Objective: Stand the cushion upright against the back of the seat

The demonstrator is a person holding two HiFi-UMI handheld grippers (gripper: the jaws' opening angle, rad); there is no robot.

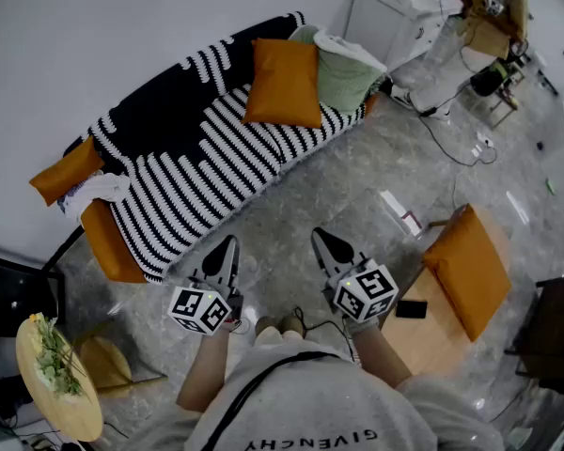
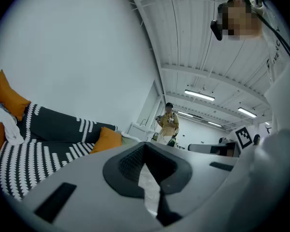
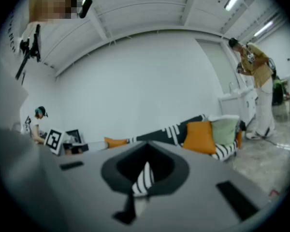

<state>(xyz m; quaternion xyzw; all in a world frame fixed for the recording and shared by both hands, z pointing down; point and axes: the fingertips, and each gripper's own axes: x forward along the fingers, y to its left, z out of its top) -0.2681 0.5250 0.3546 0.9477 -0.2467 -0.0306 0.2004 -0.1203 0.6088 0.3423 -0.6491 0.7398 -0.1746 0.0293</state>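
The left gripper (image 1: 227, 244) and the right gripper (image 1: 320, 237) are held side by side over the grey floor (image 1: 357, 177), both pointed toward the sofa (image 1: 197, 158). The fingers of each are seen closed tip against tip, and nothing is gripped by either.

The sofa, draped in a black-and-white striped cover, is found at 11 o'clock from the grippers and well apart from them. An orange cushion (image 1: 282, 83) is stood upright on its seat, leaned against the sofa back, at about 12 o'clock from the grippers. A green cushion (image 1: 346, 78) is pressed against it at its 3 o'clock side. Two more orange cushions (image 1: 66, 170) are seen at the sofa's far end, at 10 o'clock, with a white cloth (image 1: 99, 191) between them.

At 3 o'clock from the right gripper, another orange cushion (image 1: 470, 271) is laid flat on a low wooden counter (image 1: 423, 341), with a dark phone (image 1: 412, 309) just beside it.
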